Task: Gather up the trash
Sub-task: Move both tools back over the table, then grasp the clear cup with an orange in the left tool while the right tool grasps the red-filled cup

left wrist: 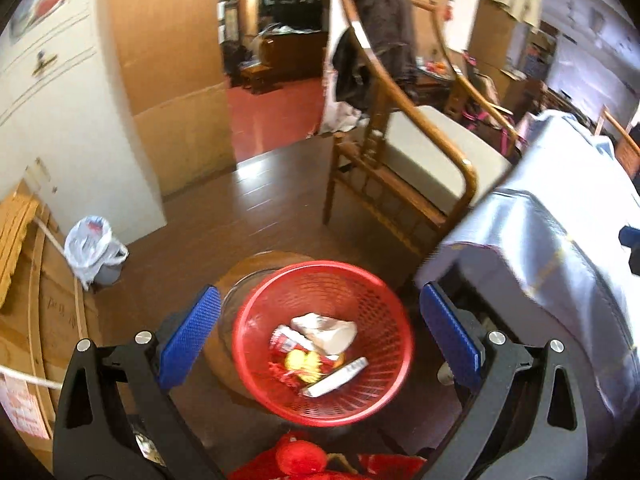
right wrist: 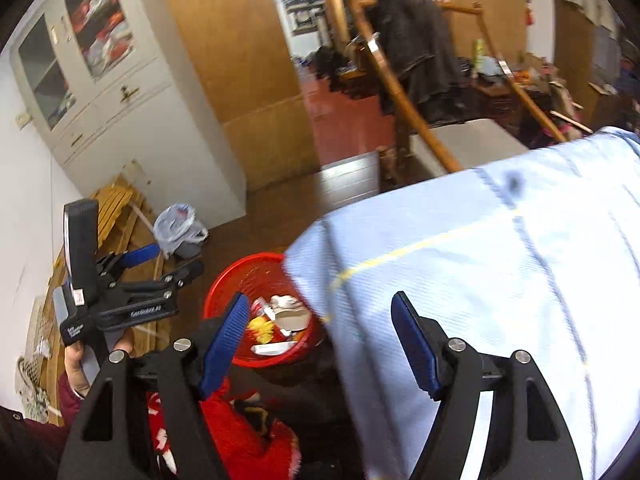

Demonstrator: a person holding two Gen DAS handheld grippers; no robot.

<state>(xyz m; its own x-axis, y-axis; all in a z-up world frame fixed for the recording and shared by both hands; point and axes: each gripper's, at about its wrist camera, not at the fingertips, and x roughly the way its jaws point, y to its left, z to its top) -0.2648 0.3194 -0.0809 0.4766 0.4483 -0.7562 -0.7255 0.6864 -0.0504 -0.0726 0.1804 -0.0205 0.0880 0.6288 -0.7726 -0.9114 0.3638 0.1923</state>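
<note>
A red mesh basket stands on a round wooden stool just below me. In it lie crumpled white paper, a red and yellow wrapper and a white tube. My left gripper hovers over the basket, open, with nothing between its blue pads. My right gripper is open too, straddling the corner of the blue-clothed table, with the basket at its left finger. The right wrist view shows the left gripper held in a hand, left of the basket.
A wooden chair with a grey cushion stands behind the basket, beside the table. A small bin lined with a plastic bag stands by a white cabinet. Wooden boards lean at the left. Red clothing shows below.
</note>
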